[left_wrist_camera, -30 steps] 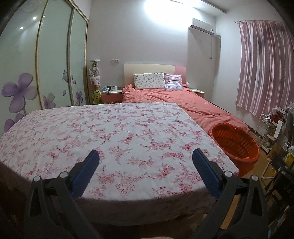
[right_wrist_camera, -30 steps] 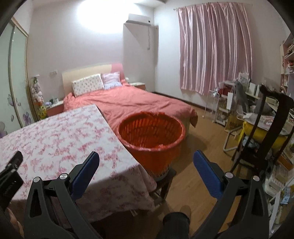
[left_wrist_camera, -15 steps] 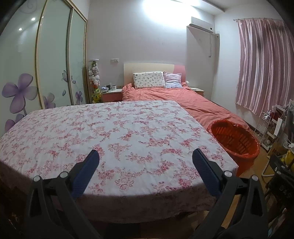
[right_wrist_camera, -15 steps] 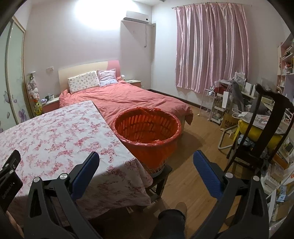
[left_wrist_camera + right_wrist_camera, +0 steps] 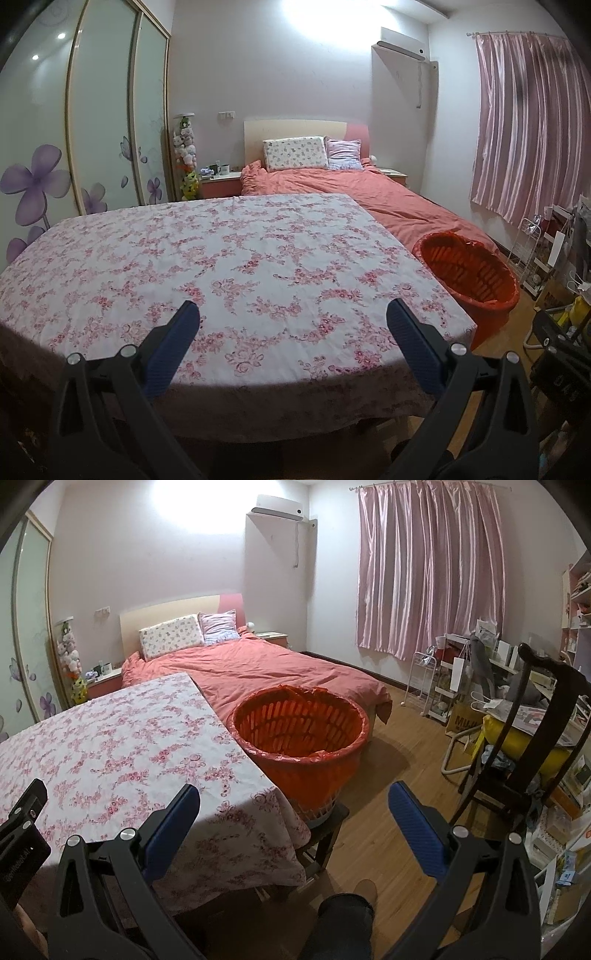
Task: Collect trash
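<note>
Both grippers — left gripper (image 5: 293,317), right gripper (image 5: 293,799) — hang with jaws spread wide, holding nothing, above the near edge of the floral-clothed table (image 5: 229,258). The orange laundry basket (image 5: 299,734), lined with a red bag, stands just beside the table's right edge — its contents cannot be made out.

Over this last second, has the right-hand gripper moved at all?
Yes. The right gripper has pulled back and swung right: the orange basket and bed now sit further left and look smaller.

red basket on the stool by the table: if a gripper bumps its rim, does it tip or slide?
The red basket looks like light slotted plastic and nearly empty, so it probably shifts easily. It overhangs a small dark stool, so tipping seems plausible. Its loose red liner bag may snag.
</note>
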Demonstrator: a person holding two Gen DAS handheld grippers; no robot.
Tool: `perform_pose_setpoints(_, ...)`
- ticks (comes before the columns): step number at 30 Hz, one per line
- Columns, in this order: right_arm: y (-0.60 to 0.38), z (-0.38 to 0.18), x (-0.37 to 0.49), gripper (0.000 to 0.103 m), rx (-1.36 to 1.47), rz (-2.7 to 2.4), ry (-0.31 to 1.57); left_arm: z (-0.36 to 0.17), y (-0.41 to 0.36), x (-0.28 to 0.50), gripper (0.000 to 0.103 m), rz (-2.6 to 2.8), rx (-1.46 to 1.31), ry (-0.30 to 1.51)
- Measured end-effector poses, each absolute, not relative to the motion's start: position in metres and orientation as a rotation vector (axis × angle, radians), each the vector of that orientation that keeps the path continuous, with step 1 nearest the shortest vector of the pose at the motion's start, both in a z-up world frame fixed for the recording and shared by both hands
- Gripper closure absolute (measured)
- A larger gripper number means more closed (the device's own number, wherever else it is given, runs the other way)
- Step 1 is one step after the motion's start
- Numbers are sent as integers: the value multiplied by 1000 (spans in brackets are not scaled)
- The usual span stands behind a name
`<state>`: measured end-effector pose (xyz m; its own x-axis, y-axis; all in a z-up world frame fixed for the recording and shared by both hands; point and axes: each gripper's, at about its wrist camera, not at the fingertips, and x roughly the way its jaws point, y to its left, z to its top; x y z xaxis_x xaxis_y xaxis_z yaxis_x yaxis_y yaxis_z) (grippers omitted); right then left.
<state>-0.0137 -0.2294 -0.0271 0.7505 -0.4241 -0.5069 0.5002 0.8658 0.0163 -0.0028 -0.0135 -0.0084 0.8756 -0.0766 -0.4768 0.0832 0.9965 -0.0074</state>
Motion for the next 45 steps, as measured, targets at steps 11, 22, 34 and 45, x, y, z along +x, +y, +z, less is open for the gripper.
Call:
perform_pose_setpoints(11, -227, -26, -16, 2, 152, -498, 493, -2, -13, -10, 4, -110, 0, 465)
perform_pose_setpoints(22, -227, -24, -18, 2, 152, -493, 485, 0, -15, -14, 4, -130, -4, 457)
perform_pose_setpoints(34, -228, -24, -18, 2, 152, -494, 484, 0, -16, -15, 4, -128, -4, 460)
perform_pose_setpoints(45, -228, -23, -19, 2, 156, -495, 487, -4, -17, -10, 4, -131, 3, 487)
